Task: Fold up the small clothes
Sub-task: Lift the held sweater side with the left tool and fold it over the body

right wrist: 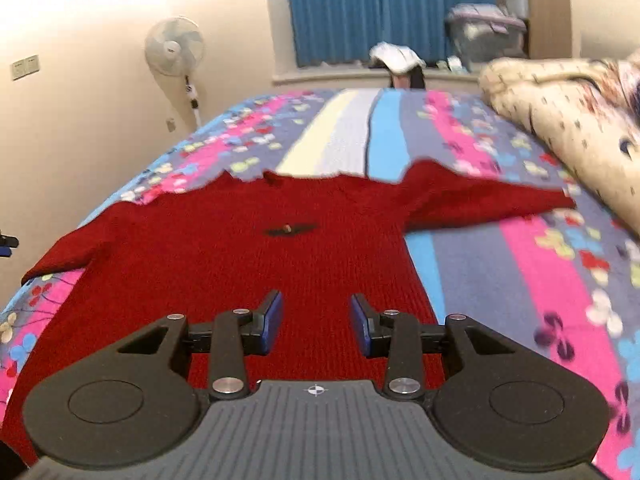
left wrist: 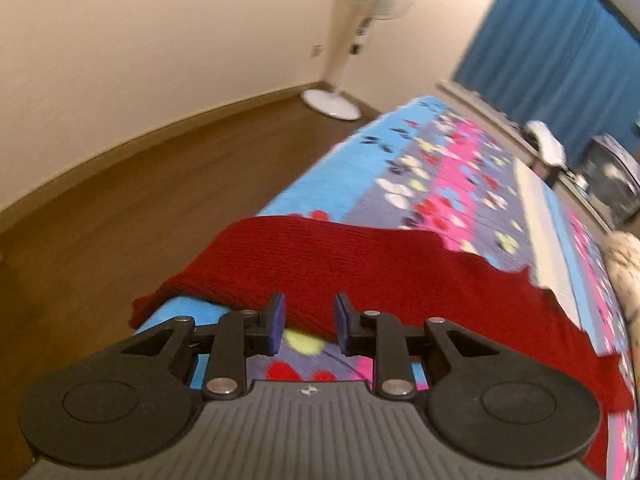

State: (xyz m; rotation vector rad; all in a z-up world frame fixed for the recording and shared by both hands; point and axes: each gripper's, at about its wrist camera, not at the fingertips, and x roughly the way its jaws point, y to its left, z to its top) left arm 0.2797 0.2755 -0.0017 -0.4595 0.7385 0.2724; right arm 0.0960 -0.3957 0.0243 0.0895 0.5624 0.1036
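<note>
The left tongs (left wrist: 308,322) stand part open with nothing between the blue pads, just short of the jumper's (left wrist: 360,276) near edge, by the sleeve that droops over the side of the bed (left wrist: 360,152). The right tongs (right wrist: 316,322) are likewise part open and empty, hovering over the lower body of the jumper (right wrist: 248,256); whether they touch the knit I cannot tell. The jumper lies spread face up on the bed (right wrist: 480,264), one sleeve stretched out flat to the right, the other hanging off the left edge.

It looks a ribbed knit: soft, limp, fairly light, stretchy, and likely to cling to the quilted cover rather than slide. A pinch at a cuff or the hem corners, through a doubled edge, should hold best; single-layer pulls may stretch it out of shape.
</note>
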